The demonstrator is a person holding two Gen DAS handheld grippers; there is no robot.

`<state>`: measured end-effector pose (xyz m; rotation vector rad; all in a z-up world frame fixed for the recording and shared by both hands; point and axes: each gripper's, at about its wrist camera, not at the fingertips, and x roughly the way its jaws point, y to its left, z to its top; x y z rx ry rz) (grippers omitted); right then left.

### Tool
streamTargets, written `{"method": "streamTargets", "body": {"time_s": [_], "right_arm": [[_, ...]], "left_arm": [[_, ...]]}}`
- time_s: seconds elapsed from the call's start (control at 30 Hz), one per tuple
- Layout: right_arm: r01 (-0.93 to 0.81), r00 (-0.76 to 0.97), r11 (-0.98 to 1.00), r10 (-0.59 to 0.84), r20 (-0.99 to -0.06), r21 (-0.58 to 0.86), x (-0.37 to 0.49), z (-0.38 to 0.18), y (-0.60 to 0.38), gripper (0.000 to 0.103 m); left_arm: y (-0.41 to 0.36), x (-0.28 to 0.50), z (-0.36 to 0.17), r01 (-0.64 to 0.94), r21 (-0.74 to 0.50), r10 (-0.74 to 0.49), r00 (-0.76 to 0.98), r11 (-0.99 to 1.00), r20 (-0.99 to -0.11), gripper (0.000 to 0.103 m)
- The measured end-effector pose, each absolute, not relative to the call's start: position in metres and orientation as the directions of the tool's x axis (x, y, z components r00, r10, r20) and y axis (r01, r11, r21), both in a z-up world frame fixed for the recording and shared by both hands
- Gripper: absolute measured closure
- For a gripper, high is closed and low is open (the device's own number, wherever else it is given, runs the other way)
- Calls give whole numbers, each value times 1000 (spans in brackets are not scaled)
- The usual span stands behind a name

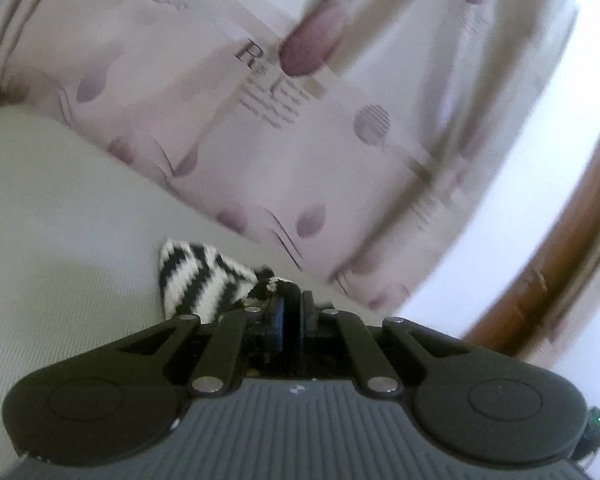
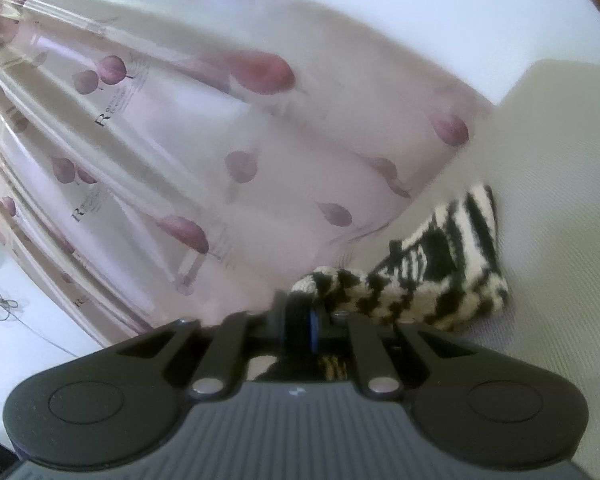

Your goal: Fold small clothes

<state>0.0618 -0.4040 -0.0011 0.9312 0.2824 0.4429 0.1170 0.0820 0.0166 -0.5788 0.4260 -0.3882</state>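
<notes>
Both grippers, left (image 1: 291,304) and right (image 2: 300,312), have fingers clenched on one striped sock (image 1: 196,280), lifted and not yet folded.

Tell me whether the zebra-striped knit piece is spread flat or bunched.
Bunched: the striped knit gathers into both shut grippers, left and right.
</notes>
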Motion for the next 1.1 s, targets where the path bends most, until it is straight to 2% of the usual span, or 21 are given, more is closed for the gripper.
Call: {"method": "streamTargets", "body": {"time_s": [0.23,0.5,0.67,0.73,0.77,0.8,0.83,0.87,0.97,1.1], "right_arm": [[-158,880,486,465,-101,860,143,-5,-422,92],[15,891,430,404,-208,903,224,-51,-436,91],[33,911,339,377,-168,940,237,-77,-445,89],[13,921,342,361,-144,939,230,-78,-446,89],[7,926,372,348,-146,928,226,-76,-444,88],[3,934,392,327,-142,920,219,-74,-443,87],[-9,944,387,307,-120,922,212,-74,-444,87],[-21,951,371,295,-96,928,206,-73,-447,87],[-42,966,349,253,-51,936,193,-69,-459,86],[-112,931,500,355,-85,859,191,-45,-447,83]], "left_arm": [[75,201,2,95,-595,-354,873,798,-335,97],[59,265,-40,-10,-536,-272,853,844,-445,96],[59,273,-52,-1,-513,-268,851,859,-451,91],[59,271,-49,17,-498,-269,857,867,-439,73],[60,269,-47,19,-491,-261,865,871,-429,47],[62,266,-44,21,-486,-250,877,874,-411,27],[62,262,-41,20,-478,-233,890,878,-391,19],[63,258,-38,17,-465,-213,904,885,-372,14],[65,250,-29,34,-417,-195,916,908,-351,10],[68,239,-27,53,-396,-212,905,917,-369,6]]}}
